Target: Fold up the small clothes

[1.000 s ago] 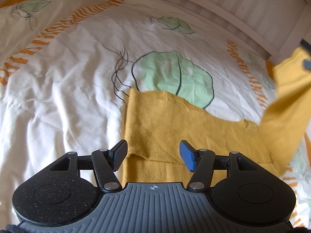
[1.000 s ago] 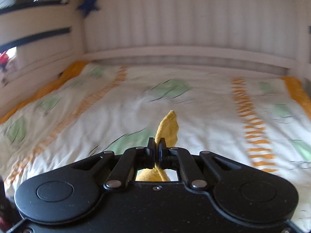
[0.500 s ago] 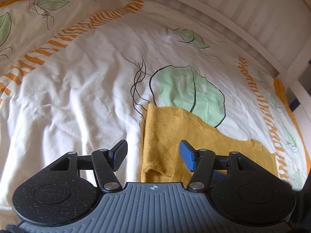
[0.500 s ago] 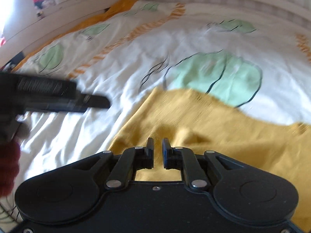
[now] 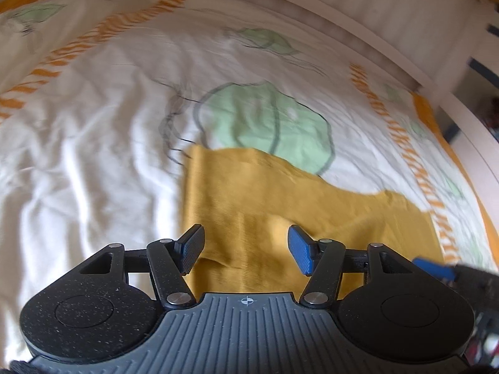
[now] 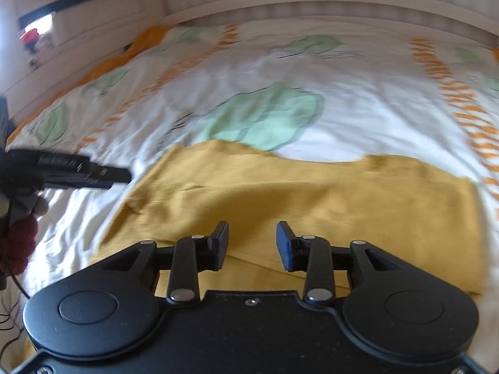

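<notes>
Mustard-yellow garment point(image 6: 312, 199) lies spread flat on a bed point(image 6: 358, 109), its far edge overlapping a pale green leaf print point(image 6: 265, 118) on the white duvet — the cloth sits toward the near edge of the bed, running across both views. A fold line shows in the fabric close to the cameras, where one layer lies over another.

The right gripper point(image 6: 252, 244) hangs just above the near part of the garment, its jaws parted wide with nothing between them; one finger pad is black, the other blue. The left gripper point(image 5: 246, 249) is poised over the garment's left end, jaws likewise wide apart and empty, the cloth visible in the gap. From the right wrist view, the left gripper's black finger point(image 6: 84, 171) reaches in from the left edge, its tip just beside the garment's left border. Whether either tool touches the fabric cannot be told.

Orange striped bands point(image 5: 414, 168) cross the duvet on both sides of the garment. A white slatted bed frame point(image 6: 312, 9) runs along the far edge — both views are softened by blur.
</notes>
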`<act>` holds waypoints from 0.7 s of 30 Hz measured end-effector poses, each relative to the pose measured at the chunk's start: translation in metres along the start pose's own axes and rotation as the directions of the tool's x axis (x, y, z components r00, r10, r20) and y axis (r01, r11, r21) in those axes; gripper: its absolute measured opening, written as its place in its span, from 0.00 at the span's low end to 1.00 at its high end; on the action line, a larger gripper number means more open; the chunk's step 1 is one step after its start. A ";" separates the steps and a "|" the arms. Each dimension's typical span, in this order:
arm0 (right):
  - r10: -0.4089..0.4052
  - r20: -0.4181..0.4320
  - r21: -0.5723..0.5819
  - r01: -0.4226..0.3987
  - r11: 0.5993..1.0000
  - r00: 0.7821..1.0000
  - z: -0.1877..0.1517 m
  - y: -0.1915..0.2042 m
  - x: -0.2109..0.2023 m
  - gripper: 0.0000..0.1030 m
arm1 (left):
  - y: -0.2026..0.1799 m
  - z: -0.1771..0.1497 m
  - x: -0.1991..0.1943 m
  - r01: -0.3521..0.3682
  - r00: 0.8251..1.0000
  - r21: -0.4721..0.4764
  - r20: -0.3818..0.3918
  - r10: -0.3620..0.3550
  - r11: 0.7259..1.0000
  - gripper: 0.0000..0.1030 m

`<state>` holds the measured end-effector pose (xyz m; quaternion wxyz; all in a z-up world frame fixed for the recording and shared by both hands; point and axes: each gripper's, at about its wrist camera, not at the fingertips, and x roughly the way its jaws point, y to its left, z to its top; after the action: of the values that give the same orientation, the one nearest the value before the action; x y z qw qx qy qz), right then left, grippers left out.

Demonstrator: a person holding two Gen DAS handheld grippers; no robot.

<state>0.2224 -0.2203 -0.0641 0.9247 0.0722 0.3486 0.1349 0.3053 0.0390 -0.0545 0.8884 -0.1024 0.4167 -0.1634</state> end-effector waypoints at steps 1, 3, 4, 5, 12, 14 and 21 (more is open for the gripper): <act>-0.014 0.010 0.015 0.013 1.000 1.000 -0.002 -0.009 -0.005 0.49 | -0.003 -0.003 0.004 0.013 1.000 0.016 -0.005 -0.013 1.000 0.55; -0.033 0.026 0.054 0.031 0.998 0.999 -0.006 -0.028 -0.014 0.51 | -0.008 -0.008 0.010 0.033 0.999 0.037 -0.015 -0.032 0.999 0.55; -0.037 0.034 0.073 0.034 0.997 0.999 -0.008 -0.037 -0.018 0.51 | -0.009 -0.011 0.013 0.035 0.999 0.041 -0.020 -0.034 0.999 0.55; -0.041 0.040 0.088 0.037 0.995 0.998 -0.011 -0.045 -0.022 0.54 | -0.010 -0.013 0.016 0.036 0.999 0.042 -0.023 -0.035 0.998 0.55; -0.065 0.021 0.145 0.062 0.988 0.998 -0.031 -0.084 -0.021 0.66 | -0.006 -0.019 0.036 0.025 0.998 0.018 -0.056 -0.024 1.000 0.55; -0.050 -0.019 0.159 0.053 0.986 0.999 -0.032 -0.089 -0.016 0.68 | -0.005 -0.019 0.040 0.021 0.998 0.011 -0.058 -0.020 1.000 0.55; -0.031 -0.104 0.107 0.042 0.993 0.994 -0.035 -0.084 -0.004 0.83 | -0.005 -0.012 0.051 0.011 0.998 -0.006 -0.067 -0.011 1.000 0.55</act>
<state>0.2126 -0.3001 -0.1070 0.9027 0.1092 0.4035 0.1022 0.3257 0.0143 -0.0967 0.8727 -0.1018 0.4461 -0.1704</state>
